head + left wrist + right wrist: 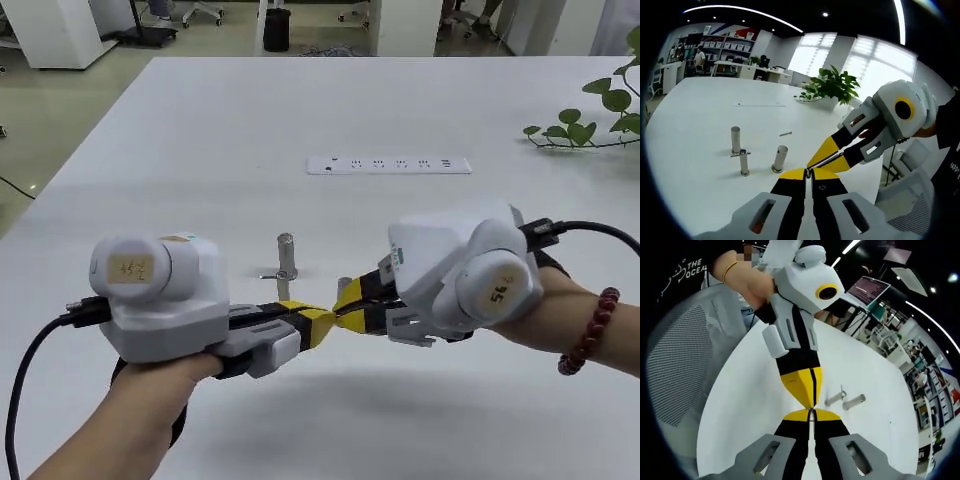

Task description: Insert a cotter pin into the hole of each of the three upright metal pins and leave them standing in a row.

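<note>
Standing close together on the white table [695, 115], the three metal pins [735, 140] look stiff and heavy enough to stay put; one already carries a fitted cotter pin [735, 155] crosswise, and a loose cotter pin [785, 134] lies just beyond them. Such wire is probably light, springy and slippery, so it is best pinched at its looped head. Nearer the person, the left gripper [809, 175] and right gripper [811, 416] meet tip to tip, both claws closed; the grey sliver between them is too small to identify.

"THE OCEA" on dark shirt [687, 267]
</note>
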`<state>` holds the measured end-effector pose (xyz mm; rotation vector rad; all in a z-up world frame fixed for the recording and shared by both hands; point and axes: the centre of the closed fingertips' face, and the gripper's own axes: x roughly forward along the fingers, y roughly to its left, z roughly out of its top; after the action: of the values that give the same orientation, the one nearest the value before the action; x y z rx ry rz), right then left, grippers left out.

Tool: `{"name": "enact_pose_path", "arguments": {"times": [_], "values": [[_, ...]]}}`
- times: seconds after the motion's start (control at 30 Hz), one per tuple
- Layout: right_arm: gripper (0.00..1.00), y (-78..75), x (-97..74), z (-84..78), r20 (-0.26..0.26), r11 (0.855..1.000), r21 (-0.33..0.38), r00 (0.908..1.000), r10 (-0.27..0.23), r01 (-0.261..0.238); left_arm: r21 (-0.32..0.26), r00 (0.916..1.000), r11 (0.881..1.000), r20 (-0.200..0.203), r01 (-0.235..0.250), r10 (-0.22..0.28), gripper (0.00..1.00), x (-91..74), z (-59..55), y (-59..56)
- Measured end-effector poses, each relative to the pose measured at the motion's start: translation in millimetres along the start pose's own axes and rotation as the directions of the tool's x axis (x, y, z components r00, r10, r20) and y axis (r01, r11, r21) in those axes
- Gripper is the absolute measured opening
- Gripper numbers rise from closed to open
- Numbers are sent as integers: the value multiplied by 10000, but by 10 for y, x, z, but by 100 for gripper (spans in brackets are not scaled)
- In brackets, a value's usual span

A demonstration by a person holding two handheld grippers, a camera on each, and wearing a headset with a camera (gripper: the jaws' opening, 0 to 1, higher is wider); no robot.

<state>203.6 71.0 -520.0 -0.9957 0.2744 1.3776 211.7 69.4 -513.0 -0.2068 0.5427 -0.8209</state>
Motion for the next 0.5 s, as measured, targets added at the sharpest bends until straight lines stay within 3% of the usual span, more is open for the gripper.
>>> {"name": "enact_pose_path", "arguments": {"times": [0.17, 0.5], "values": [[0, -4, -5, 0, -34, 9999, -27, 9999, -119, 119, 131, 10000, 9999, 78, 35, -36, 0, -1, 8, -6], [0, -30, -20, -3, 76, 9979, 600, 9997, -232, 227, 555, 9997, 9984, 200, 98, -109, 0, -5, 41, -31]]}}
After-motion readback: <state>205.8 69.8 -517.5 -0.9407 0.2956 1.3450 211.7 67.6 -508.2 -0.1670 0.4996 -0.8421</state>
